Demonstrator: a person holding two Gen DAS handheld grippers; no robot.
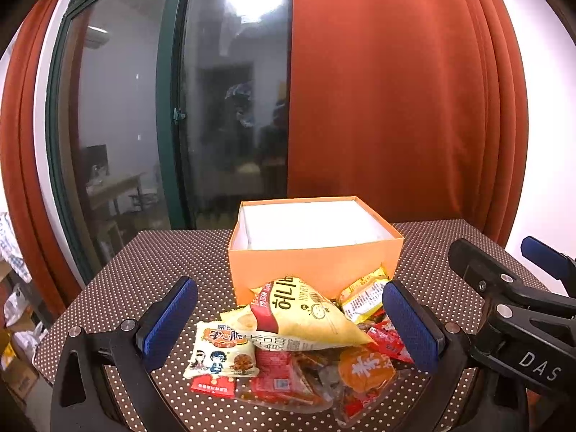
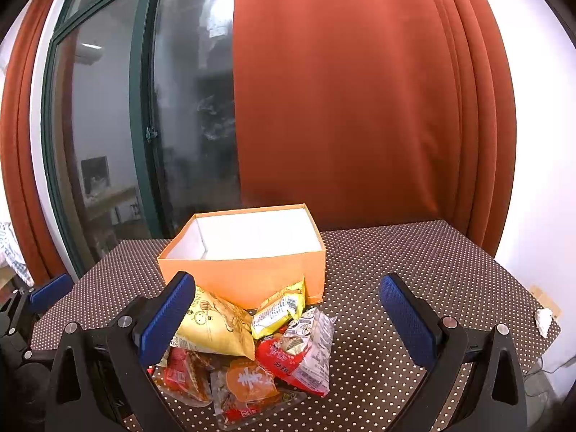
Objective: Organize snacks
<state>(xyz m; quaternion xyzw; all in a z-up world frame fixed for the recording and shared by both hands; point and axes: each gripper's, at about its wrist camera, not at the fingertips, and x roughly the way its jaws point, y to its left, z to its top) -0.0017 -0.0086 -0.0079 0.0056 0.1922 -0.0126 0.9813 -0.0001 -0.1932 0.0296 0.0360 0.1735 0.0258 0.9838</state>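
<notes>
Blue-padded left hand-held gripper (image 1: 289, 320) and right hand-held gripper (image 2: 288, 320) both gape wide, empty, over the snack pile (image 1: 295, 345)

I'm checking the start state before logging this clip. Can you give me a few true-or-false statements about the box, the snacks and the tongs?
1. The orange box is open, with no snacks visible inside. True.
2. The snack pile lies behind the box. False: it lies in front of it, on the near side.
3. The left tongs grip the yellow chip bag. False: they are open, holding nothing.
4. The right tongs are open. True.
5. The dotted tablecloth is brown with white dots. True.
</notes>
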